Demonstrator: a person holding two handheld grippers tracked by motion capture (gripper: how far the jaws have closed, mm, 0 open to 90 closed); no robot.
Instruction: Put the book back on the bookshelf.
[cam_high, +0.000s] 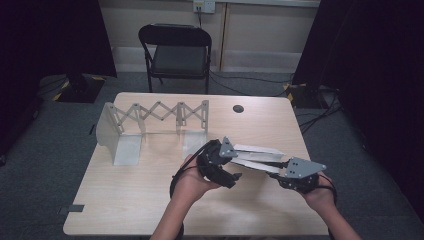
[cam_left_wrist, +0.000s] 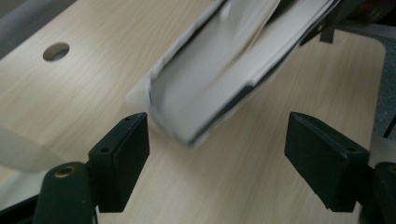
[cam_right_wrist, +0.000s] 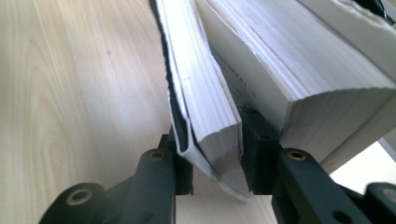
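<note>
Two grippers meet over the near right part of the pale wood-grain worktop (cam_high: 130, 200), whose near left lies bare. The right gripper (cam_right_wrist: 212, 179) pinches a sheaf of pages and the dark cover of a thick white-paged open book (cam_high: 257, 157), held above the surface. The left gripper (cam_left_wrist: 217, 154) stands spread, the book's blurred corner between its pads, untouched. A white metal scissor-lattice rack (cam_high: 150, 122) stands well apart, near the far left edge.

Book (cam_high: 257, 156): white pages, dark cover edge, centre right of the high view. Both grippers: black jaws, grey top plates. Table (cam_high: 125, 200): pale wood grain. Rack (cam_high: 150, 120), upper left: light grey, zigzag lattice. Chair (cam_high: 175, 50), top: black. Floor: grey carpet.
</note>
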